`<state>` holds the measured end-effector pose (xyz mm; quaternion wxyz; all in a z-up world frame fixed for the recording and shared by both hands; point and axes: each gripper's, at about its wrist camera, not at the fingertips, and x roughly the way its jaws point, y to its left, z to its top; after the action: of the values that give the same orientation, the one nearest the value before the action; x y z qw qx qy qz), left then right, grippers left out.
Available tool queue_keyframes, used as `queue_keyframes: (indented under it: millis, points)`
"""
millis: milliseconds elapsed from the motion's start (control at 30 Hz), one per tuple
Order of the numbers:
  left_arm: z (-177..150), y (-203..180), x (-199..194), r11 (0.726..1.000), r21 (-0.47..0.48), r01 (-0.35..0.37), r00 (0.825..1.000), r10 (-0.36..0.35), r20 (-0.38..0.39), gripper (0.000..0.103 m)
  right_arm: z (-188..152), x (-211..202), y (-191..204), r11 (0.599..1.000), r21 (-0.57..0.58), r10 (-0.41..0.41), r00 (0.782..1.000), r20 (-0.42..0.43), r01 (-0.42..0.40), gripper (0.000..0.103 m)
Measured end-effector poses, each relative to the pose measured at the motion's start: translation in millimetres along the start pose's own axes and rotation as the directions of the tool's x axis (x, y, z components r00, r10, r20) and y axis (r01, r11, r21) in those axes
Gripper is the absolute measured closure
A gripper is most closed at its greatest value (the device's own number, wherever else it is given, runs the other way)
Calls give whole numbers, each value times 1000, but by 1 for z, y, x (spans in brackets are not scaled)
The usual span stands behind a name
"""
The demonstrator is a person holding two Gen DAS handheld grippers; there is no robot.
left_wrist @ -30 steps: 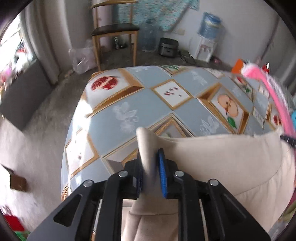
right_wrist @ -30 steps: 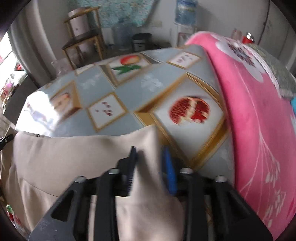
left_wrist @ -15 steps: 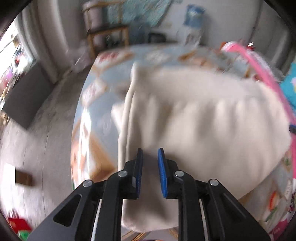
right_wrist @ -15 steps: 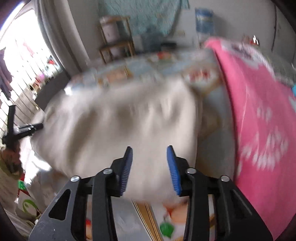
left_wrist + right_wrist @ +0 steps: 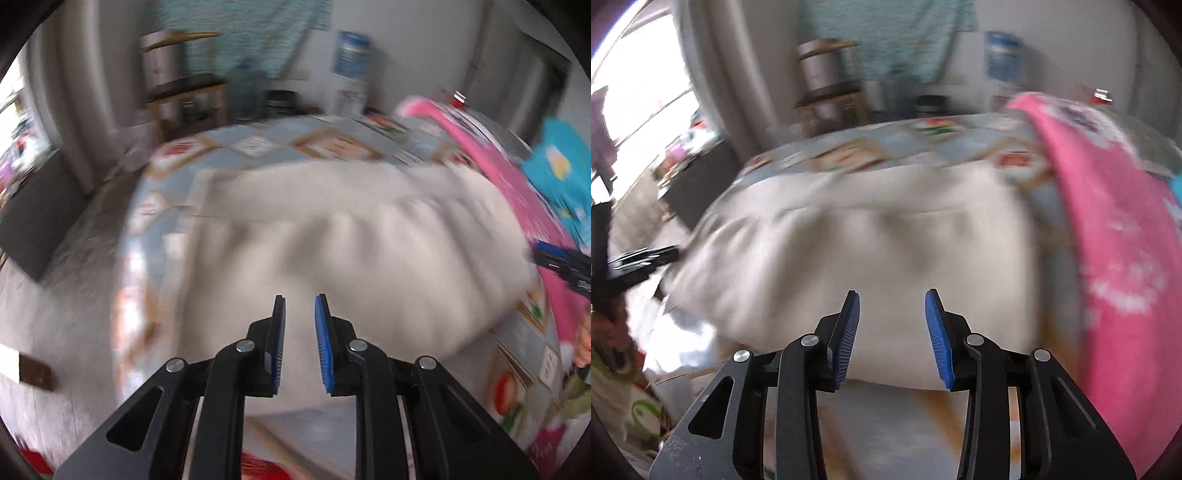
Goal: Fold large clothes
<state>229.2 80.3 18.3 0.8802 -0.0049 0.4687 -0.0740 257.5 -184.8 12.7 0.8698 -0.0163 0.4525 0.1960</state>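
Window (image 5: 639, 96) shows only beyond right hand-held gripper (image 5: 892, 299), past garment (image 5: 886, 251).

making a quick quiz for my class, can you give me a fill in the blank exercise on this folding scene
1. The beige garment lies on the table, and neither gripper is ____ it.
2. In the right wrist view, the cloth to the right of the garment is ____ in colour.
3. The pads on the right gripper are ____ in colour.
4. The left gripper has its jaws ____.

Missing words: holding; pink; blue; open
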Motion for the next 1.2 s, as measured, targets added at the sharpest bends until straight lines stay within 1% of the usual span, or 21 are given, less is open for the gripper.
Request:
queue_keyframes:
  millis: [33, 67, 133, 167, 267, 333, 400, 433, 500, 567, 600, 667, 733, 800, 833, 900, 1000, 1033, 1100, 1167, 1200]
  points:
    - [-4, -15, 5, 999, 39, 12, 1000, -11, -14, 86, -3, 10, 13, 1000, -28, 6, 1000, -15, -6, 66]
    - [-11, -34, 12, 995, 101, -3, 1000, 6, -27, 86, -3, 24, 21, 999, -52, 3, 999, -36, -5, 66]
    - [-26, -55, 31, 979, 196, -59, 995, 74, -71, 86, -12, 43, 29, 996, -84, -25, 997, -78, 19, 66]
    - [-31, -57, 39, 975, 209, -71, 993, 90, -83, 86, -17, 52, 29, 995, -92, -43, 994, -99, 34, 66]
    - [-27, -51, 33, 986, 163, -42, 995, 56, -79, 86, -10, 42, 28, 998, -65, -27, 995, -98, 21, 66]
    - [-17, -51, 22, 990, 144, -2, 1000, 6, -27, 86, -3, 30, 32, 997, -63, 32, 998, -58, -36, 66]
    - [-11, -59, 20, 987, 156, 23, 1000, -22, -10, 86, 5, 23, 49, 989, -88, 114, 993, -34, -116, 66]
    - [-9, -64, 21, 987, 155, 38, 999, -37, -12, 86, 5, 25, 55, 986, -102, 128, 991, -36, -131, 66]
    - [-8, -70, 32, 988, 144, 63, 998, -58, -36, 86, 2, 45, 66, 981, -129, 137, 987, -81, -147, 66]
    - [-10, -71, 51, 991, 130, 44, 996, -33, -87, 86, -7, 60, 68, 983, -110, 135, 983, -123, -148, 65]
    - [-11, -69, 55, 992, 119, 45, 995, -33, -99, 86, -5, 56, 67, 982, -102, 148, 981, -123, -161, 66]
    - [-5, -66, 52, 993, 110, 52, 994, -41, -98, 86, 7, 51, 61, 984, -93, 139, 981, -134, -152, 66]
    - [10, -65, 47, 993, 116, 33, 998, -26, -59, 86, 29, 38, 54, 986, -90, 133, 988, -78, -140, 66]
    - [33, -61, 46, 995, 99, 1, 1000, 1, -21, 86, 55, 30, 42, 994, -62, 93, 995, -21, -94, 57]
    - [46, -58, 47, 998, 69, -9, 1000, 9, -4, 86, 74, 31, 33, 996, -36, 78, 997, 16, -77, 55]
    - [69, -53, 55, 1000, 11, -20, 1000, 19, 10, 86, 98, 42, 22, 999, 7, 41, 998, 37, -42, 55]
    - [102, -44, 79, 996, -50, -73, 997, 74, 34, 86, 119, 72, 8, 998, 62, 2, 1000, 30, -4, 55]
    - [111, -44, 90, 993, -63, -100, 994, 102, 33, 86, 123, 83, 6, 998, 63, -21, 1000, 23, 19, 55]
    - [117, -44, 105, 991, -66, -116, 993, 117, 11, 86, 121, 101, 2, 998, 55, -33, 999, -8, 33, 55]
    - [117, -43, 128, 988, -54, -146, 988, 143, -63, 86, 110, 120, -4, 998, 55, -39, 998, -59, 42, 55]
    - [115, -43, 135, 987, -45, -153, 985, 148, -86, 85, 106, 123, -6, 998, 49, -37, 998, -51, 39, 55]
